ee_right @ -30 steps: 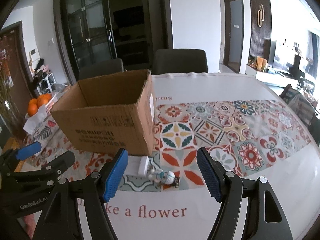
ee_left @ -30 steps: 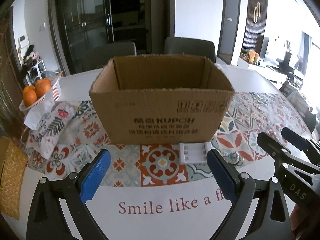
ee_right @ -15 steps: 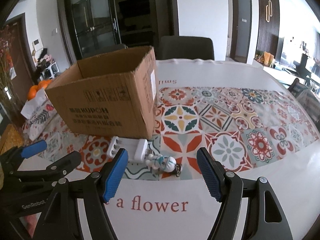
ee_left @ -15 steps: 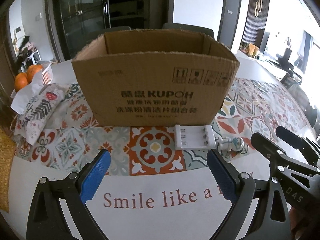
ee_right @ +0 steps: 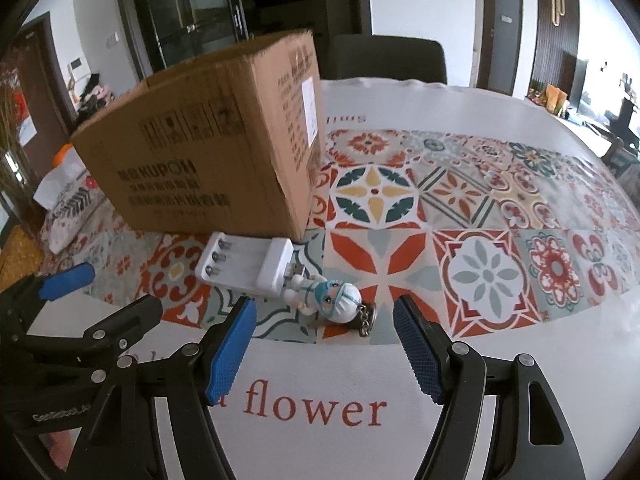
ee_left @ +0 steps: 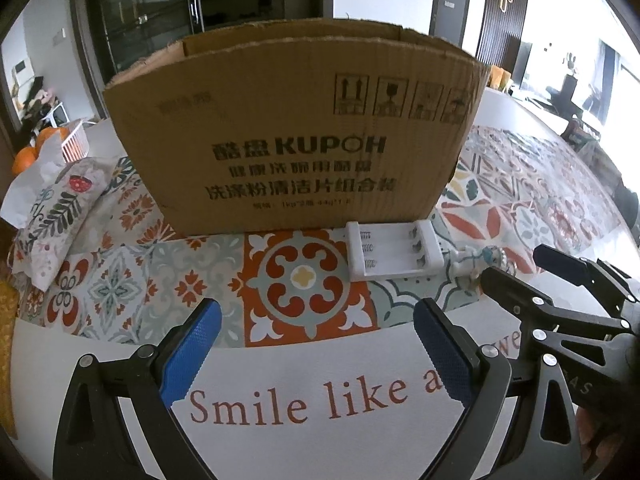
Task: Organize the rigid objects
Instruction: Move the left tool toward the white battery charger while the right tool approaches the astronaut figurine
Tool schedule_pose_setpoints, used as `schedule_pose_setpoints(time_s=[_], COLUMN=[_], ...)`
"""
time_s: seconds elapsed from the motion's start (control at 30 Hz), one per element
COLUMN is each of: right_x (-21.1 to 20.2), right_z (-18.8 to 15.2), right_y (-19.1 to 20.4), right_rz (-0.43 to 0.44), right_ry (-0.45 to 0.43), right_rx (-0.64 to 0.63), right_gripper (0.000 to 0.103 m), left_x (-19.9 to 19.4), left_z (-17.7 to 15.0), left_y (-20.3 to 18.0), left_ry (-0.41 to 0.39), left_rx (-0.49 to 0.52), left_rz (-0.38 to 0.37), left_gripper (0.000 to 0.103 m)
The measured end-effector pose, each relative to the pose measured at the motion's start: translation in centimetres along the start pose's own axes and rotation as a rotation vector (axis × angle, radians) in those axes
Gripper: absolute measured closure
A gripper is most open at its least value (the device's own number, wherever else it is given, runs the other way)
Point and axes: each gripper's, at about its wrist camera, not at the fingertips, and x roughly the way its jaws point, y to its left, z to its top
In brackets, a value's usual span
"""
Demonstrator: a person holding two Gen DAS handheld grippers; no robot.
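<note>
Charger (ee_right: 246, 266) before box (ee_right: 208, 160)

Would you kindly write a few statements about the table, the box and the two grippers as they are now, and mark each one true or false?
1. The white battery charger lies on the tablecloth in front of the cardboard box. True.
2. The right gripper is shut on the figurine keychain. False: its fingers stand open, with the keychain lying ahead of them, untouched.
3. The left gripper holds nothing. True.
4. The keychain lies inside the box. False: it lies on the tablecloth beside the charger.
5. The oranges sit to the right of the box. False: they sit to its left.
</note>
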Motion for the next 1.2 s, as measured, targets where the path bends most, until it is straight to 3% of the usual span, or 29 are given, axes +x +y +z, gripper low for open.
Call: schedule_pose_setpoints(time_s=[0.67,1.2], right_x=[3.8,4.1], right_z=[0.1,-0.2], right_y=[0.1,-3.3], right_rz=[-0.030,-0.018], right_ry=[0.053,0.032], right_rx=[-0.038,0.008], right_gripper=[0.031,0.035], left_x=[3.4,4.1], left_z=[0.0,0.8], left_y=[1.2,-2.7], left_ry=[0.034,0.027], left_rx=[0.043,0.066], left_rz=[-0.032,-0.115], left_gripper=[0.005,0.005])
